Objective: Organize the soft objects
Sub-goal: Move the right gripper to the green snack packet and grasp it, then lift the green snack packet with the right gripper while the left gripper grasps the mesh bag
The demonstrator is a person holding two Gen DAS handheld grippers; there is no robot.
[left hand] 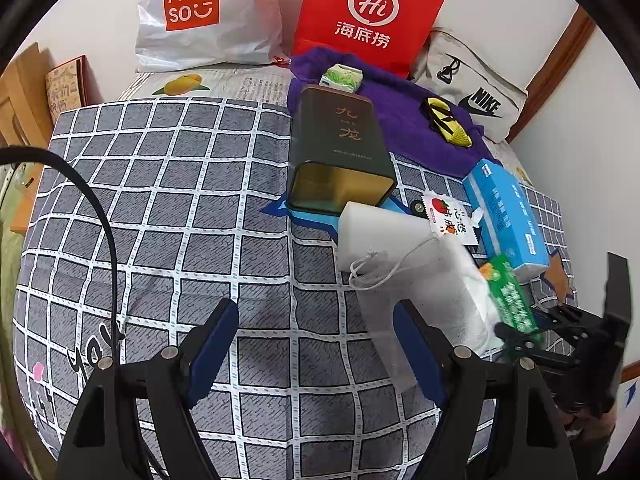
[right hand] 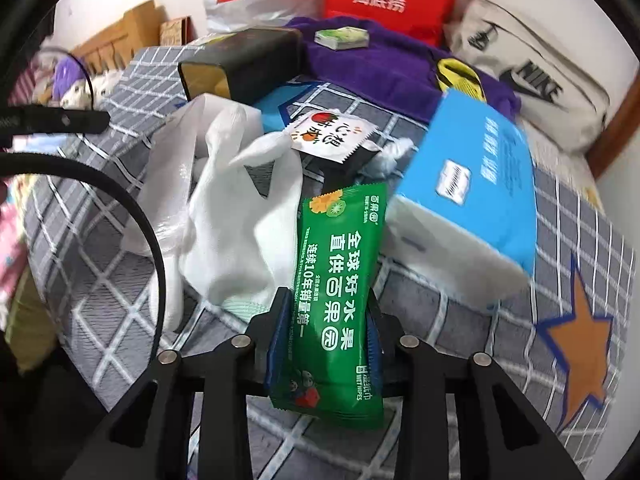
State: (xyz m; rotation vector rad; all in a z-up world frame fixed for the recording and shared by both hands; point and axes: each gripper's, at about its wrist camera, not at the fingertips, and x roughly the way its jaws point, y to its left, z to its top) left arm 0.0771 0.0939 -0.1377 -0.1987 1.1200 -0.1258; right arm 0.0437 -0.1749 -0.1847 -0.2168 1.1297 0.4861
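My right gripper point(right hand: 326, 316) is shut on a green wet-wipes packet point(right hand: 340, 264) and holds it above the bed; the packet also shows in the left wrist view point(left hand: 514, 300). My left gripper point(left hand: 316, 336) is open and empty over the checked bedspread point(left hand: 180, 200), just left of a white cloth drawstring bag point(left hand: 424, 280). The white bag point(right hand: 240, 216) lies crumpled beside a blue tissue pack point(right hand: 472, 184), also seen in the left wrist view point(left hand: 506, 212). A purple towel point(left hand: 400, 120) lies at the back.
A dark green tin point(left hand: 340, 152) lies on its side mid-bed. A small red-and-white sachet point(left hand: 448, 216), a small green box point(left hand: 342, 78) and a yellow mesh item point(left hand: 446, 122) lie nearby. A Miniso bag point(left hand: 200, 16), red paper bag point(left hand: 368, 12) and Nike pouch point(left hand: 472, 92) stand along the wall.
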